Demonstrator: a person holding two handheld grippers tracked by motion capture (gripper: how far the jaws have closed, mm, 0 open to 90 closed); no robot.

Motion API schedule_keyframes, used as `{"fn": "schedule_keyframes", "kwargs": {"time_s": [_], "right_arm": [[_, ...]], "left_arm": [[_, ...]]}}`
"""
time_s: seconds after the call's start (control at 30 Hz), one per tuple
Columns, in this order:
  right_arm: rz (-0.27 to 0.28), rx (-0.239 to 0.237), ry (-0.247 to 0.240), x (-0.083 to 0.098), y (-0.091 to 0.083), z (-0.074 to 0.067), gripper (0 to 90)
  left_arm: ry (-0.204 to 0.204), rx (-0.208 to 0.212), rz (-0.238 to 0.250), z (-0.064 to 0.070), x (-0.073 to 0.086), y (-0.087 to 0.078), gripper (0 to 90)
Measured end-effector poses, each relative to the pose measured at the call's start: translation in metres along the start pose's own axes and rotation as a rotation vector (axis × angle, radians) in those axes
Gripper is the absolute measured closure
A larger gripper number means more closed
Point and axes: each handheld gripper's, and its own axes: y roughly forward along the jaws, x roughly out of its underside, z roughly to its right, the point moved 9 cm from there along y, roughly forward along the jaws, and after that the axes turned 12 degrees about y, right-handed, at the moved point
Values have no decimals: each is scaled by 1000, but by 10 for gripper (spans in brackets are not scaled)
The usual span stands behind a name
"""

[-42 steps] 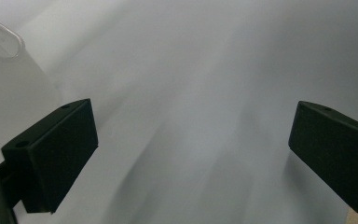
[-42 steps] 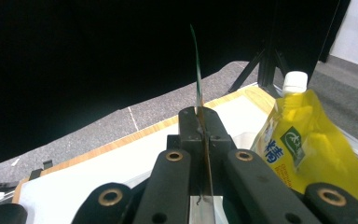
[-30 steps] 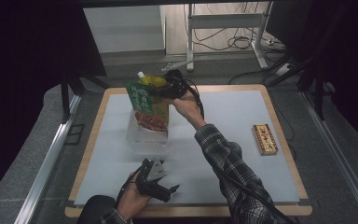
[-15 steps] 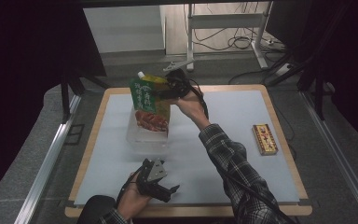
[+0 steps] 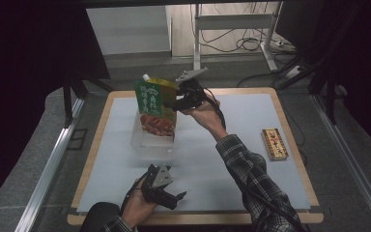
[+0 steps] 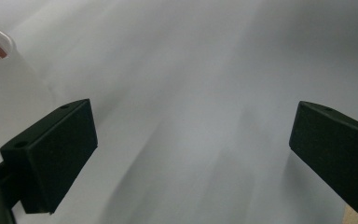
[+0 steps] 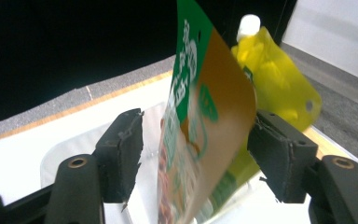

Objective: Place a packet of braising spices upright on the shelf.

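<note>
A: Where is the right hand-held gripper [image 5: 171, 103] at this moment?

B: Raised over the far part of the desk [image 5: 232, 159], at the upper edge of the green pouch [image 5: 153, 108]. In the right gripper view its jaws have just been opening. The pouch [image 7: 200, 135] stands between them, and there is a clear gap on the left side between pad and pouch. On the right side the pouch's edge comes very near the pad; I cannot tell whether it touches.

A: So it isn't pinching the pouch?

B: No, the pads are spread apart, wider than the pouch is thick.

A: And where does the pouch sit?

B: Upright in a clear plastic tub [image 5: 147, 142] on the white mat, left of the desk's centre. Just behind it is a yellow pouch [image 7: 272, 84] with a white cap, also in the tub.

A: What about the left hand-held gripper [image 5: 178, 198]?

B: Low at the near edge of the desk, well apart from the tub. In the left gripper view its two black jaws stand wide apart with nothing between them, just the bare white mat beneath.

A: Anything else on the desk?

B: A small flat box [image 5: 274, 144] with a red and gold pattern lies near the right edge, well away from both hands.
</note>
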Motion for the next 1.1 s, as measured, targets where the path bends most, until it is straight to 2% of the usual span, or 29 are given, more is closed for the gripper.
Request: {"fn": "schedule_keyframes", "kwargs": {"time_s": [0.1, 0.23, 0.5, 1.1], "right_arm": [[-1, 29, -16, 6, -4, 3, 334], [-3, 50, -10, 14, -9, 8, 293], [7, 63, 7, 27, -22, 13, 258], [9, 81, -14, 52, -44, 7, 198]], "left_arm": [[2, 5, 7, 1, -1, 0, 4], [2, 9, 7, 1, -1, 0, 3], [3, 10, 8, 2, -1, 0, 2], [-6, 8, 6, 1, 0, 1, 0]]}}
